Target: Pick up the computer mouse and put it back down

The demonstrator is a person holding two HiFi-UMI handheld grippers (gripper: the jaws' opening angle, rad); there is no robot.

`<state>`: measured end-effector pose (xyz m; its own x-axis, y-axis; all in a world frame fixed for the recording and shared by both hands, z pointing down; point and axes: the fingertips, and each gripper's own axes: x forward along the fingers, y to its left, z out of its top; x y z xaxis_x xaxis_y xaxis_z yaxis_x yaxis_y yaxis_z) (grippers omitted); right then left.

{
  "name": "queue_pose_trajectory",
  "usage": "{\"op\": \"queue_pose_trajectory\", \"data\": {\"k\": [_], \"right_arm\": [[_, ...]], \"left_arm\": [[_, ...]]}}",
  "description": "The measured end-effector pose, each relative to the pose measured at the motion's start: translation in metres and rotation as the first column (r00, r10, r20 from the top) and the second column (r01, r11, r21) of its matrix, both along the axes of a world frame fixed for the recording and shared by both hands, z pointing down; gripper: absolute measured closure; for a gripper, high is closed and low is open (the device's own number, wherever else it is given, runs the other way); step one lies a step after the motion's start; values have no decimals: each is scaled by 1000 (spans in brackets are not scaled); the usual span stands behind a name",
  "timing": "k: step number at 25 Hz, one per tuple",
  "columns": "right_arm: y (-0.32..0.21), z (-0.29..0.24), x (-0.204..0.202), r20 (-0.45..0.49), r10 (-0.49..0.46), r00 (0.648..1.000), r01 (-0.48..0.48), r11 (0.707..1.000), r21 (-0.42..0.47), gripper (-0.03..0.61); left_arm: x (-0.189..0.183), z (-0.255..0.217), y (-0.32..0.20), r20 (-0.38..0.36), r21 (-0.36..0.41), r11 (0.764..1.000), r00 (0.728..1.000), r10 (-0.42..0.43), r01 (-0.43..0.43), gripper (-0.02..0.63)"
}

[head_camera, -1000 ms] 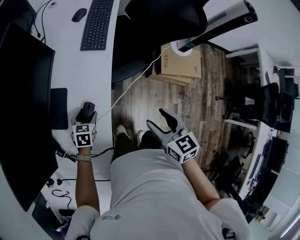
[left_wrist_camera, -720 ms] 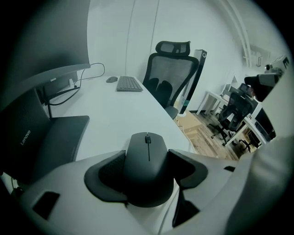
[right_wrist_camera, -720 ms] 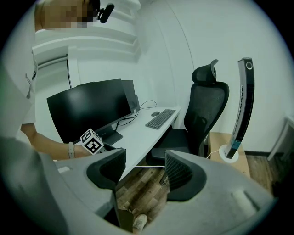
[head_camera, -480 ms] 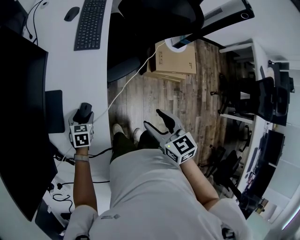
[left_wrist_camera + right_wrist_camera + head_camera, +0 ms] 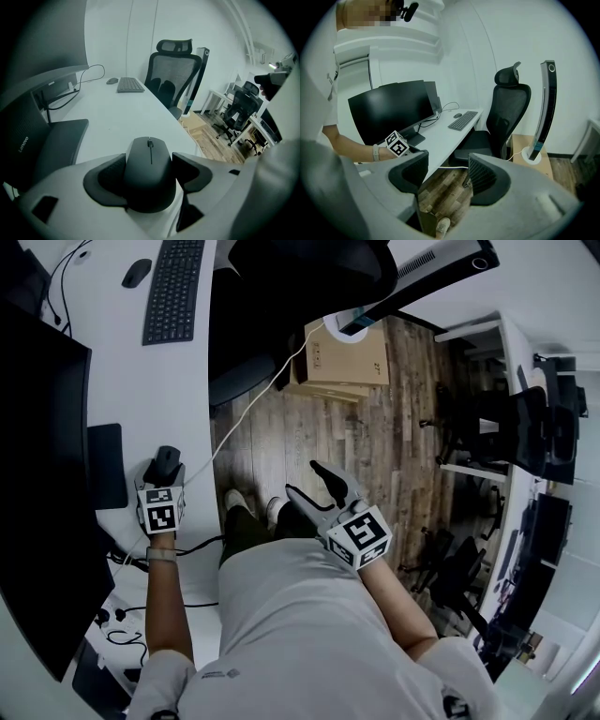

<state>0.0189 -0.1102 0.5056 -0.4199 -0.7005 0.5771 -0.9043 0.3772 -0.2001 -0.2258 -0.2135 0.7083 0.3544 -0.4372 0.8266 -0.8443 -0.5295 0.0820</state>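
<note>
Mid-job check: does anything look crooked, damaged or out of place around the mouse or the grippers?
Nothing stands out. The mouse sits straight and centred between the left gripper's jaws, which close on its sides at the white desk. The right gripper is open and empty over the wooden floor.

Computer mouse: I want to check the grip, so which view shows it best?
The left gripper view: the computer mouse fills the middle, held on both sides between the jaws of the left gripper. The head view shows only its dark front end beyond that gripper. The right gripper view does not show it clearly.
</note>
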Motion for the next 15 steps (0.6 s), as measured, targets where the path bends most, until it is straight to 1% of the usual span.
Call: {"op": "queue_pose_trajectory", "data": {"k": [7,15], "right_arm": [[8,-5,5,20,-5,1000,4,999,35,314],[18,-16,20,50,-16,999,12,996,83,314]], "left_arm": [[2,-14,0,-1,39,999,1000,-21,21,318],[14,-46,12,-5,96,995,1000,-31,31,318]]}}
